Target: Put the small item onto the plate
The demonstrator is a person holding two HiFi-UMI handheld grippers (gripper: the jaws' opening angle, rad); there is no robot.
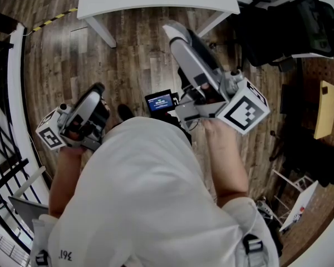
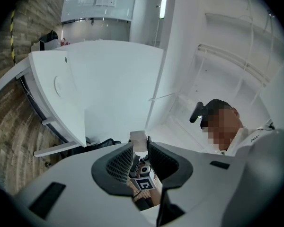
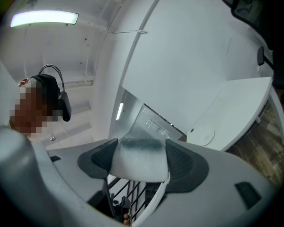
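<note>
Evidently right gripper [image 3: 140,151] pinches a whitish small item [image 3: 139,167], dark-smudged on top.

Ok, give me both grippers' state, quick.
Left gripper: open, nothing between its jaws.
Right gripper: shut on the small white item.

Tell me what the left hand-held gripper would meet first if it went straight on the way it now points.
Probably the right hand-held gripper, holding a small white item: it shows right between the left hand-held gripper's open jaws. Depth is unclear, so it might miss.
</note>
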